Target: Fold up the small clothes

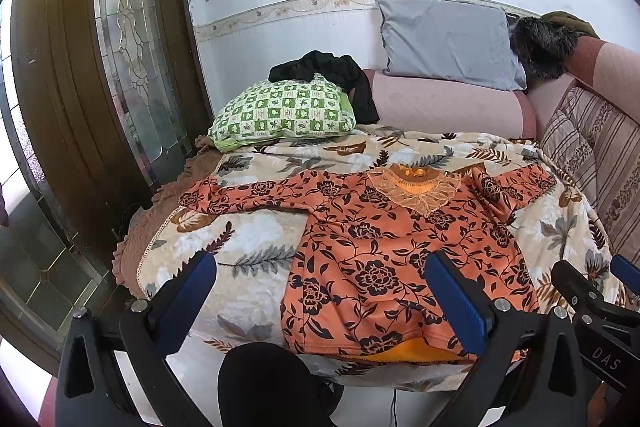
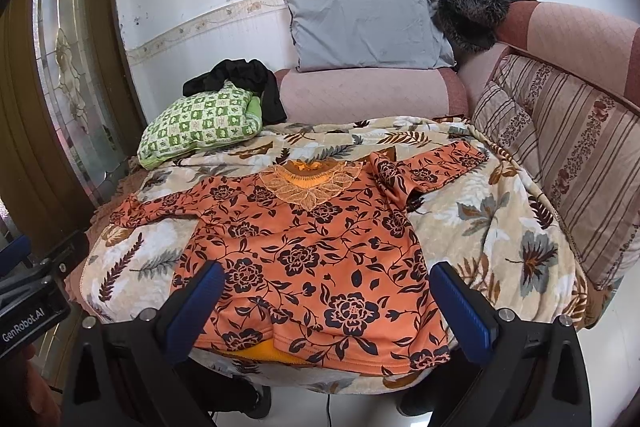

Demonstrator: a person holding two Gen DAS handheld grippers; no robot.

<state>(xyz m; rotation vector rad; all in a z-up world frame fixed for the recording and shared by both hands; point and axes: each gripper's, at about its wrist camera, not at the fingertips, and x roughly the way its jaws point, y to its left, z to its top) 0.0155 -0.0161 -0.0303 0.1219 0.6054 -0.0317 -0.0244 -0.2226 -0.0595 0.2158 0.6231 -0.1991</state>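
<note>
— Where was the orange floral blouse point(image 2: 312, 259)?

— It lay flat, front up, on the leaf-print blanket point(image 2: 500, 227), straight ahead of the right claw point(image 2: 332, 307). Its hem sat between that claw's two blue fingers point(image 2: 196, 311), with a strip of yellow lining showing at the near edge. The lace collar point(image 2: 310, 183) pointed away from the claw, one sleeve stretched off to the left, and the other lay bent at the far right.

— And the left claw point(image 1: 324, 303)?

— Beside the other one, with the blouse's left hem ahead of it and toward its right finger point(image 1: 460, 307). Its left finger hung over bare blanket.

— Were they gripping anything?

— No. Both stood wide apart and empty, above the near edge of the blanket, not touching the cloth as far as I could see.

— What lay past the blouse?

— Beyond it to the left, a green checked pillow point(image 2: 200, 123) with a black garment point(image 2: 240, 75) draped on top. Farther back, a grey cushion point(image 2: 364, 27) leaned on the wall above a pink sofa point(image 2: 360, 95). A striped cushion point(image 2: 560, 147) ran along the right, and a wooden door with patterned glass point(image 1: 132, 39) stood far left.
</note>
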